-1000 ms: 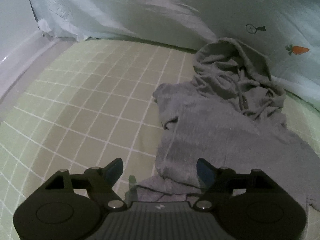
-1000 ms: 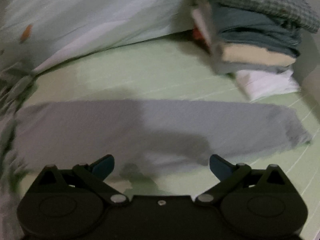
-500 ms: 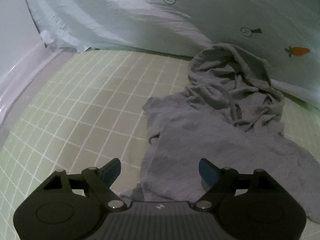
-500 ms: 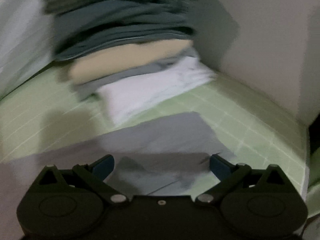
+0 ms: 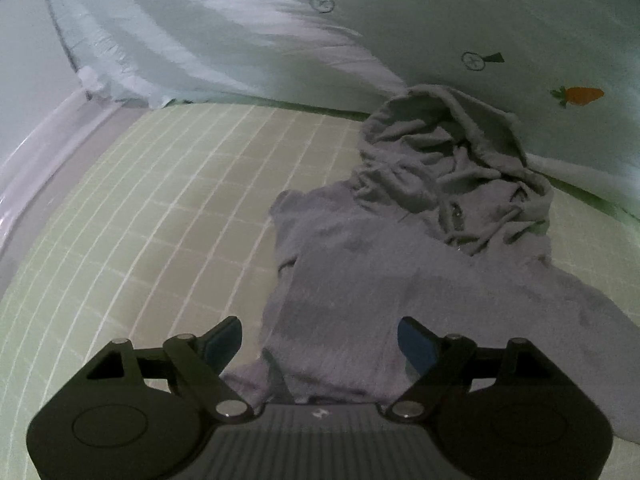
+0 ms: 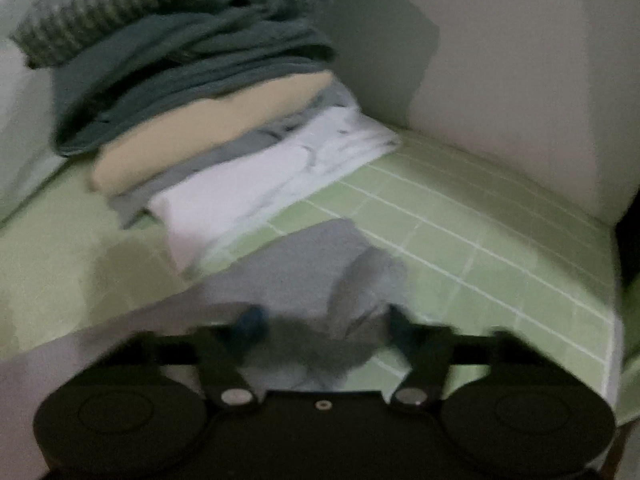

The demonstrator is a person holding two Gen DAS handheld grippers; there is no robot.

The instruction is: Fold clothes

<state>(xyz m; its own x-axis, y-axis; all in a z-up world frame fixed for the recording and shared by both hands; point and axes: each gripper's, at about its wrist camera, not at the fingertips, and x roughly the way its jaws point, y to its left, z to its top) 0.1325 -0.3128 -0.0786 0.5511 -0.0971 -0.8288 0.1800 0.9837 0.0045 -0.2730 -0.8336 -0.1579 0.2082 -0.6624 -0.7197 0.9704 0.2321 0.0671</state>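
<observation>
Two grippers work over a green checked sheet [image 5: 168, 208]. The left gripper [image 5: 320, 340], jaws spread wide and gripping nothing, hangs above the near hem of a grey hoodie [image 5: 380, 272] whose crumpled hood lies at the far end against a pale quilt [image 5: 240, 32]. The right gripper [image 6: 320, 330], blurred, is closing its jaws around the sleeve end [image 6: 320, 276]; whether the pads already pinch it cannot be told. Beyond, a stack of folded clothes [image 6: 192, 92] stands near a wall [image 6: 520, 72].

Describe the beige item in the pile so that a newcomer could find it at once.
On the green checked bedsheet, a stack of folded clothes stands against the wall. The beige piece lies mid-stack, under dark teal folds and above grey and white layers; it is the only warm-coloured one.
</observation>
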